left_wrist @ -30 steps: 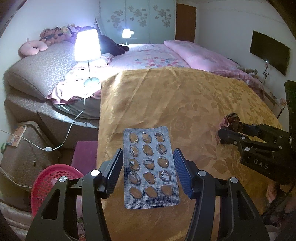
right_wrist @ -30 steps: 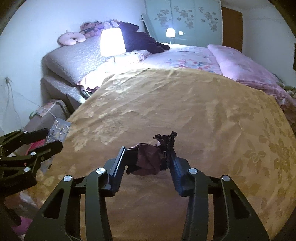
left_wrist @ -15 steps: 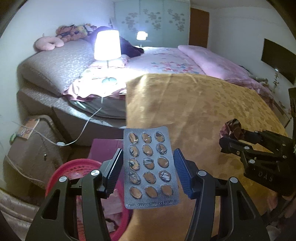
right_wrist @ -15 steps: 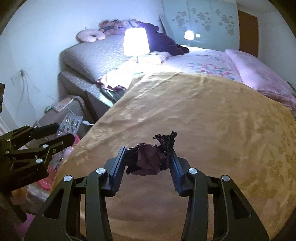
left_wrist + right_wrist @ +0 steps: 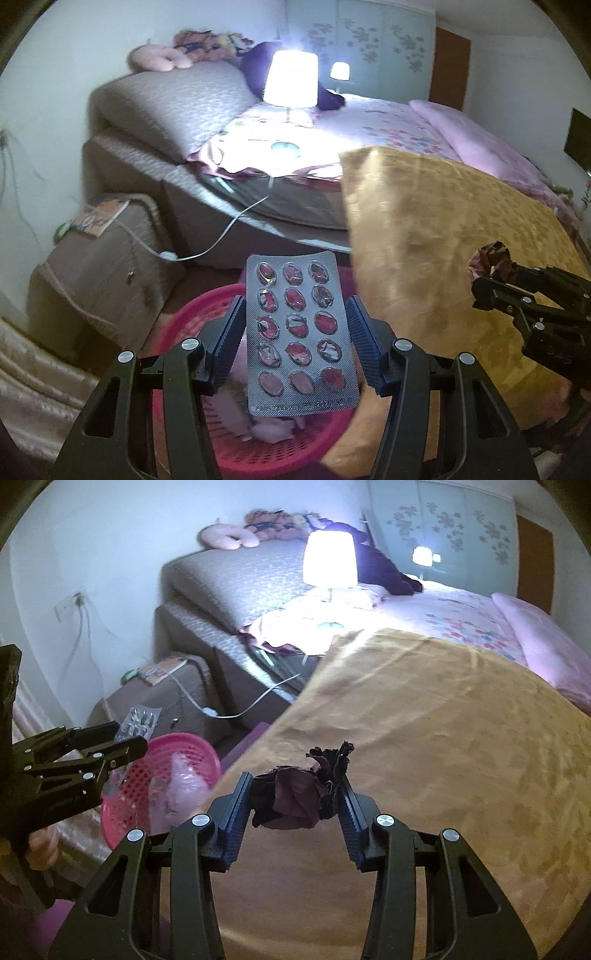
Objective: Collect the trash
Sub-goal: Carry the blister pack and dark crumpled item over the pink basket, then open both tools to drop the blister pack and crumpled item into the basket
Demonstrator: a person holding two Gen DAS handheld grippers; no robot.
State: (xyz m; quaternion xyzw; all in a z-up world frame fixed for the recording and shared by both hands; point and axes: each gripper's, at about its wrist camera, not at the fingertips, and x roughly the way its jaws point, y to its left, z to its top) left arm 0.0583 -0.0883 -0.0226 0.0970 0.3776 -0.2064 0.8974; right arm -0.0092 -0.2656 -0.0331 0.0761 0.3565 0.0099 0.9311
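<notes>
Left gripper (image 5: 295, 343) has its blue pads closed against the long edges of a used blister pack (image 5: 301, 336), held upright above the pink basket (image 5: 184, 317) on the floor beside the bed; the right gripper (image 5: 293, 805) is clamped on a crumpled dark red wrapper (image 5: 295, 799) out over the gold bedspread (image 5: 424, 738), well apart from the basket. Trouble could come from the blister pack's stiff, flat shape: released on edge it may catch the rim, or glance off the crumpled plastic (image 5: 177, 790) already piled inside, and land on the floor. Its hold is only along thin edges, so a tilt could let it slip early. The wrapper, I judge, is light and springy; let go before the right gripper reaches the basket, it would drop back on the bedspread or down the side of the bed
</notes>
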